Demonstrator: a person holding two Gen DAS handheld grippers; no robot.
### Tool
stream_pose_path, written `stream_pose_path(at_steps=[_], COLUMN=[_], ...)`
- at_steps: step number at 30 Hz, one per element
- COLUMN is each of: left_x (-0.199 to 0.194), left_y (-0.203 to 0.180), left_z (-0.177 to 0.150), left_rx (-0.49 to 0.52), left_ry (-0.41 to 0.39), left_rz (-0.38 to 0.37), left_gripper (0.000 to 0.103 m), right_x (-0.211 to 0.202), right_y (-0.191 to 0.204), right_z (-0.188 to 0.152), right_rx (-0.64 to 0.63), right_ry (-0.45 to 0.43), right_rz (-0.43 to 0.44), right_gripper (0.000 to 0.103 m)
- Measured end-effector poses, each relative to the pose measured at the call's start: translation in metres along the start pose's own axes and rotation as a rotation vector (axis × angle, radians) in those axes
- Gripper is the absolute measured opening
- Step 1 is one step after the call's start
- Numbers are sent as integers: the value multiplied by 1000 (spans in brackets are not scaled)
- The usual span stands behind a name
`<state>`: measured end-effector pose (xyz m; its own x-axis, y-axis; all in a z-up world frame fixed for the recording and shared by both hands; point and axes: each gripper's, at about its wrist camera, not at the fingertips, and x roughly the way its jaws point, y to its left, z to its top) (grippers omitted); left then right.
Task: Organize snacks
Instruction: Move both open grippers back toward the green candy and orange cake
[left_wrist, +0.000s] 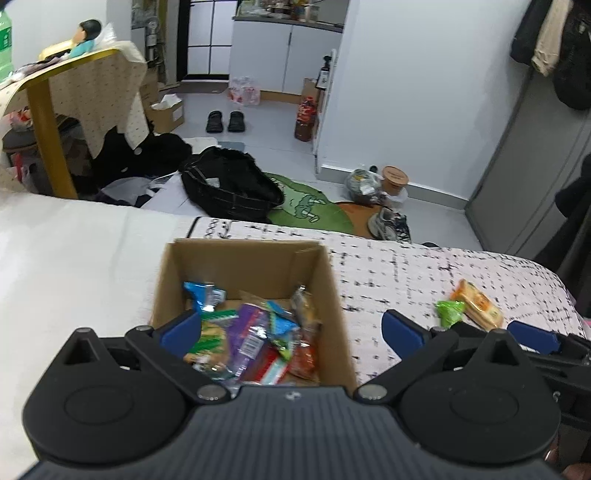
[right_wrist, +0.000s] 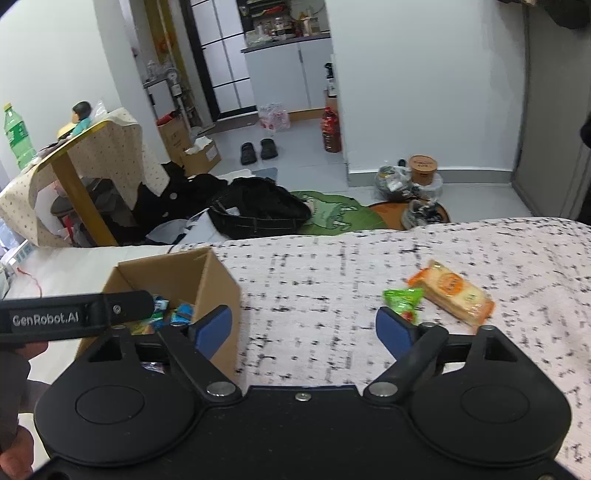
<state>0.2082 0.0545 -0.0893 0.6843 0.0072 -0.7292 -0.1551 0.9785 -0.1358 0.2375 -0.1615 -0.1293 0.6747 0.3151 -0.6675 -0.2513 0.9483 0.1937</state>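
An open cardboard box (left_wrist: 243, 258) stands on the bed and holds several wrapped snacks (left_wrist: 255, 332). My left gripper (left_wrist: 291, 328) is open and empty, hovering over the box's near edge. The box also shows in the right wrist view (right_wrist: 218, 284) at the left. An orange cracker pack (right_wrist: 454, 291) and a small green packet (right_wrist: 402, 299) lie on the checked blanket (right_wrist: 332, 273). My right gripper (right_wrist: 304, 326) is open and empty, a little short and left of them. Both packs also show in the left wrist view: the cracker pack (left_wrist: 480, 302) and the green packet (left_wrist: 448, 312).
The bed's far edge drops to a cluttered floor with a black bag (left_wrist: 232, 184), a green mat (left_wrist: 310, 206) and shoes (left_wrist: 388, 221). A draped table (left_wrist: 74, 85) stands far left. My left gripper's body (right_wrist: 74, 314) crosses the right wrist view above the box.
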Motion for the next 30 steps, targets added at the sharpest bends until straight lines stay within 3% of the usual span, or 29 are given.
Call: stream_pose_path(at_steps=[18,30], left_x=[-11,-1], left_y=[-40,-72], left_z=[-23,-32], left_rx=[66,96], left_ry=[29,87], left_rz=[-14,-51], left_gripper=[103,103], right_x=[-38,-40], right_y=[-65,-107], right_z=[-21,-32], right_rx=[30,54], right_ry=[26,59], right_rz=[-40,-60], right_gripper=[103,103])
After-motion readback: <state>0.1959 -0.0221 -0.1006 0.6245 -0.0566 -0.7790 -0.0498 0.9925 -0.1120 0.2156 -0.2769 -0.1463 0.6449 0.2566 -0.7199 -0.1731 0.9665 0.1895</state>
